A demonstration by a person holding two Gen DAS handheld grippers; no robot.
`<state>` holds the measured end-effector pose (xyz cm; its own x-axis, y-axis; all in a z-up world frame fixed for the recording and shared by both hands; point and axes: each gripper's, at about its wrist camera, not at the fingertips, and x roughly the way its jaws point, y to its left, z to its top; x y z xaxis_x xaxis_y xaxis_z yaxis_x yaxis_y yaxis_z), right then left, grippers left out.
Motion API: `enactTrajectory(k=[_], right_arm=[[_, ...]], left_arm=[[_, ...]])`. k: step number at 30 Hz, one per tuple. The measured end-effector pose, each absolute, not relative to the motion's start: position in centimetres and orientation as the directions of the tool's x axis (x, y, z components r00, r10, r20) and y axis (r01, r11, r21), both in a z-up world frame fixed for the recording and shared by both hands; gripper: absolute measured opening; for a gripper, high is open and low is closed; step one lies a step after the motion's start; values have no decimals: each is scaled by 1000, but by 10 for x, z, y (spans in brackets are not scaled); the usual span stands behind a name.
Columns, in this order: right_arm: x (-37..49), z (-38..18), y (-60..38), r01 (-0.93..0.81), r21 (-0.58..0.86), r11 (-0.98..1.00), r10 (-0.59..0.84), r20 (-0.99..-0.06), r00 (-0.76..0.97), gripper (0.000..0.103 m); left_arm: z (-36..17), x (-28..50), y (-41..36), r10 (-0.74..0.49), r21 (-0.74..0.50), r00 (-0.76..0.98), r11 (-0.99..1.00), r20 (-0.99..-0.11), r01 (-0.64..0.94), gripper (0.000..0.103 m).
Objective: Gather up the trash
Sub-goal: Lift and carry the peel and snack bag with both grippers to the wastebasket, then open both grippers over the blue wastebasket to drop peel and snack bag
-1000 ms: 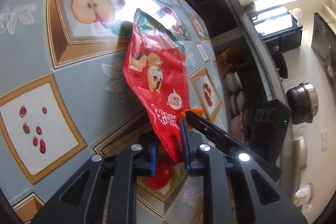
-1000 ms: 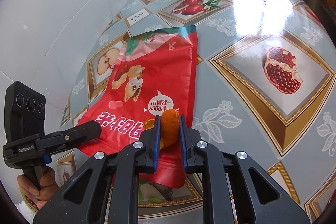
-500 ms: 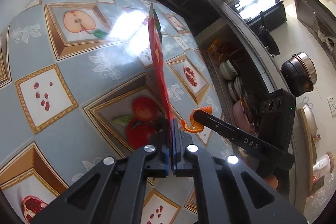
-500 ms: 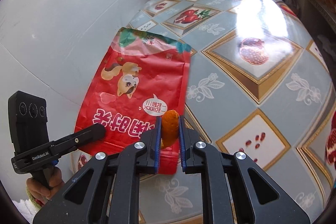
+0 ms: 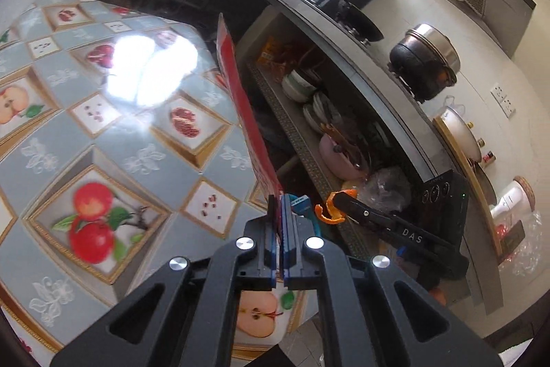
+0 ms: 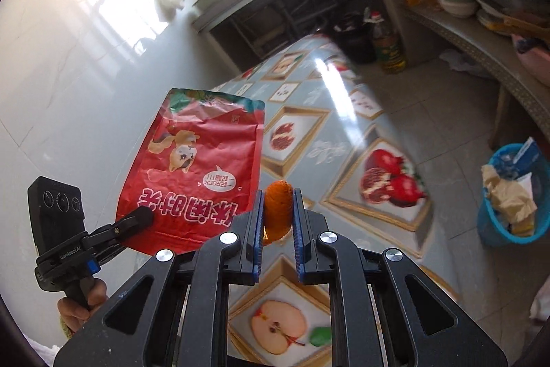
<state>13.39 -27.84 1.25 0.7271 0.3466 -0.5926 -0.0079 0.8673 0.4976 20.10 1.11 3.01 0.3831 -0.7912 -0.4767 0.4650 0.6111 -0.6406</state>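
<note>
Left claw point(image 5: 279, 200) pressed tight on bottom edge of the red snack bag point(image 6: 199, 167); bag is lifted off the desk point(image 5: 113, 133), seen edge-on in left view, hanging in air w/ its printed face toward the right cam. Right claw point(image 6: 278, 195) pinches an orange peel point(image 6: 277, 212) btwn its pads, above desk's near end. Blue trash basket point(image 6: 491, 229) on floor at right, paper scraps inside.

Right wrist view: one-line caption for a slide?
Right gripper clamps orange peel while left gripper lifts red snack bag above fruit-print table, blue trash basket nearby.
</note>
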Motion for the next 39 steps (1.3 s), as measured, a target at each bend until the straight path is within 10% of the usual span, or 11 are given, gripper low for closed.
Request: enactTrajectory(k=[11,26,31,39], right_arm=[[48,-15,-417,442,376,815,-114,-643,757,14],[30,-129,-514,662,409,628,-149,-772,618,14],[26,-155,-535,705,390,593,-161,-800,578,14],[40,-169,-549,718,351,601,-179,-817,549,14]], left_arm=[[20,223,-185,-838,-671,47,468,-544,574,1],[-98,287,-436,-669,-689,-246,548,-701,474,2],[-172,304,-481,-466,-521,-238,718,-852,462,40],[-192,318,-475,-382,-441,-221,777,-897,450,42]])
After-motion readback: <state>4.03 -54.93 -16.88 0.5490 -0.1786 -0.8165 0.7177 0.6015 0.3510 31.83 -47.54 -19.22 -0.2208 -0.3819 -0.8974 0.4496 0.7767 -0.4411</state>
